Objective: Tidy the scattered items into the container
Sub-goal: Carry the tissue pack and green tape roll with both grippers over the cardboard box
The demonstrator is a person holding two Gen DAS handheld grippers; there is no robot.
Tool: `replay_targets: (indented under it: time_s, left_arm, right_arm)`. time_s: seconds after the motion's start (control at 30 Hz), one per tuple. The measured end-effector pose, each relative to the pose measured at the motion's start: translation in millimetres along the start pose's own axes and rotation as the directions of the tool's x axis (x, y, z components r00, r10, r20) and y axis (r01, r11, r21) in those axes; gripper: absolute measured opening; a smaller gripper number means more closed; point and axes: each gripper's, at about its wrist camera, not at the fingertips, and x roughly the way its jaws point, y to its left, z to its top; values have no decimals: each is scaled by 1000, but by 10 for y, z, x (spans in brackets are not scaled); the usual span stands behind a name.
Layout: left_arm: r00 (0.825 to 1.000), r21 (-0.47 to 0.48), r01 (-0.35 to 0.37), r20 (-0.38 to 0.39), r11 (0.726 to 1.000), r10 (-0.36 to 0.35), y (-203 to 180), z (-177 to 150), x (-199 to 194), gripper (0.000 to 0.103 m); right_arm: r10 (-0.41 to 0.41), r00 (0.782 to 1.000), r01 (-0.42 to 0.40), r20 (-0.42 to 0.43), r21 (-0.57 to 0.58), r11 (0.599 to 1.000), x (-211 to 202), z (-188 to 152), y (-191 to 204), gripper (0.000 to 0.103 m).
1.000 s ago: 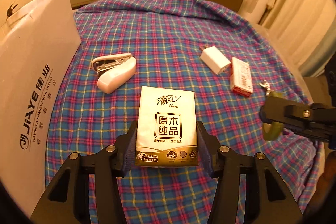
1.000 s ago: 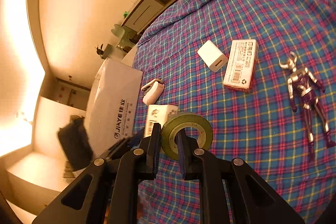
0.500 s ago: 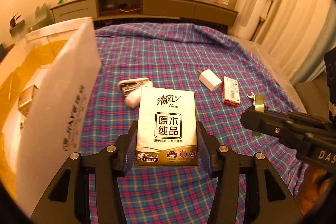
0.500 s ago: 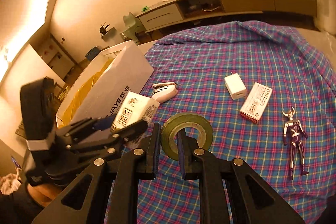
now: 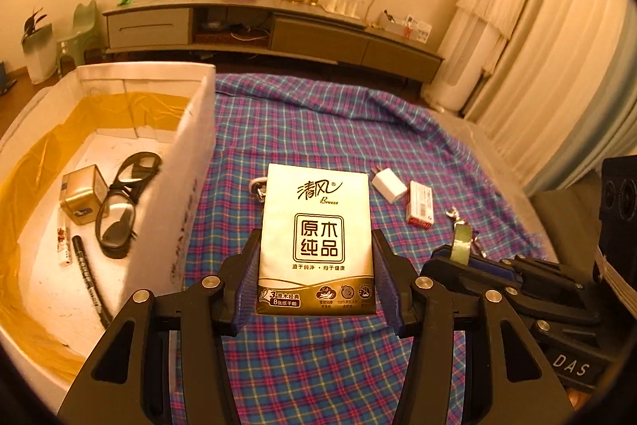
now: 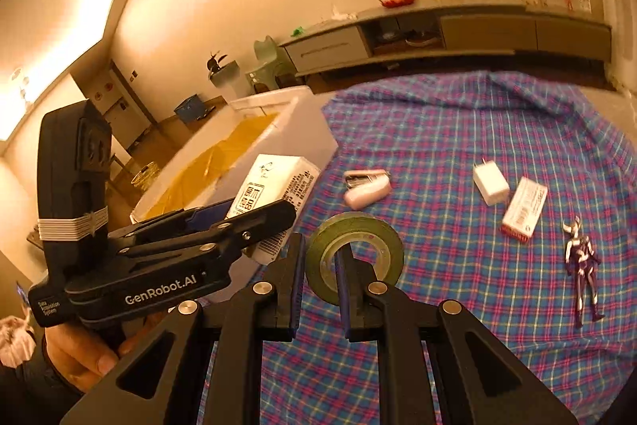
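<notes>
Left tool [image 5: 316, 289] gripped tissue pack [image 5: 317, 237] across its width, long axis along fingers, clear above bed [image 5: 318, 130]. Box [image 5: 199, 146] lay just left of it — left hand nearer. Right tool [image 6: 320, 281] pinched wall of green tape roll [image 6: 354, 257]. Pack cream-gold, soft, undented.

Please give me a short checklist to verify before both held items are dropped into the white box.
1. Left claw pinches the cream paper tissue pack: ok.
2. Right claw clamps the wall of the green tape roll: ok.
3. White foam box with yellow lining is open on top: ok.
4. Bare floor remains beside the black-framed glasses: ok.
5. Tissue pack is above the box opening: not ok, it is over the plaid cloth.
</notes>
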Motion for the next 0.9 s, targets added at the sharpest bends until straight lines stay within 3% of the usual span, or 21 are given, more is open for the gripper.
replay_targets:
  time_s: [0.4,0.9]
  left_arm:
    - [998,-17,18,56,1000,-17,135,30,-322,54]
    - [993,-52,39,117,998,-32,368,53,-666,54]
  right_arm:
    - [1,998,-3,56,39,999,-168,53,232,16]
    - [14,996,-11,83,-37,999,-228,234,799,16]
